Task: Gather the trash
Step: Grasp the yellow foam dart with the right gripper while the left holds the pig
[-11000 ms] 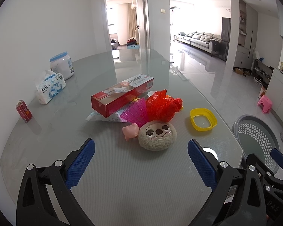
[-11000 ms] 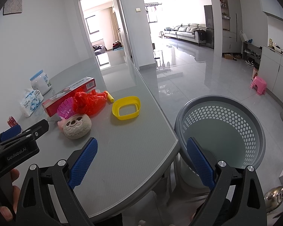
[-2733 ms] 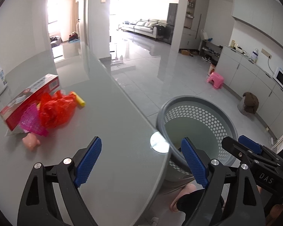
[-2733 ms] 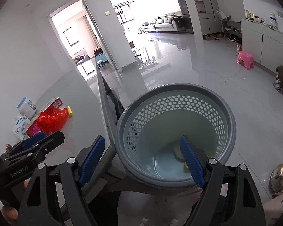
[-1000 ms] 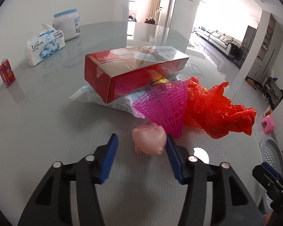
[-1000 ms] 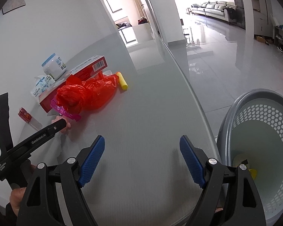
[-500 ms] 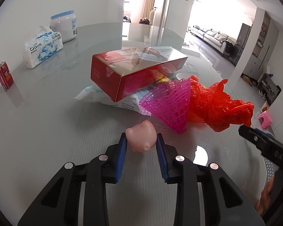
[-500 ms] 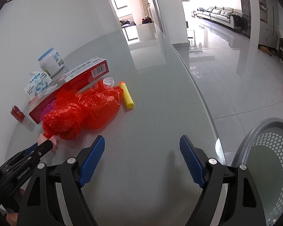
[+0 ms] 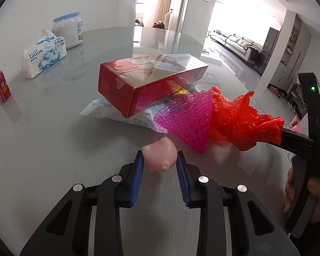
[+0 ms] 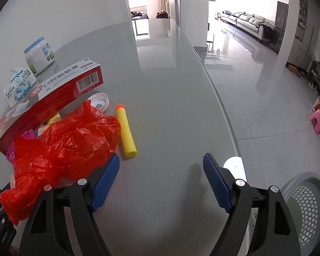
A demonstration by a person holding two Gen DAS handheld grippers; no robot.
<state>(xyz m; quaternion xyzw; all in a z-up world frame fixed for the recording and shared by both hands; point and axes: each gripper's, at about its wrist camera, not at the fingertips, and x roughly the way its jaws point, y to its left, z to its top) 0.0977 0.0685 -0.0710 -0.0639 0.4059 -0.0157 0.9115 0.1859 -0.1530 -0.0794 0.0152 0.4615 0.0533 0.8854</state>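
Observation:
My left gripper (image 9: 159, 159) is shut on a small pink pig toy (image 9: 160, 157) at the table surface. Behind it lie a pink mesh cone (image 9: 189, 117), a crumpled red plastic bag (image 9: 243, 119), a red toothpaste box (image 9: 147, 87) and a white wrapper (image 9: 108, 111). My right gripper (image 10: 161, 170) is open and empty above the table, its left pad beside the red bag (image 10: 61, 147). A yellow foam dart (image 10: 125, 132) lies just beyond it. The grey perforated basket (image 10: 305, 209) stands on the floor at lower right.
A tissue pack (image 9: 42, 53), a white jar (image 9: 68, 32) and a red can (image 9: 0, 85) stand at the far left of the glass table (image 9: 53, 149). A white lid (image 10: 100, 102) lies by the box. The table edge (image 10: 221, 111) curves on the right.
My left gripper has closed tighter on the pink pig toy. My right gripper has moved in toward the red bag and the yellow dart, still open.

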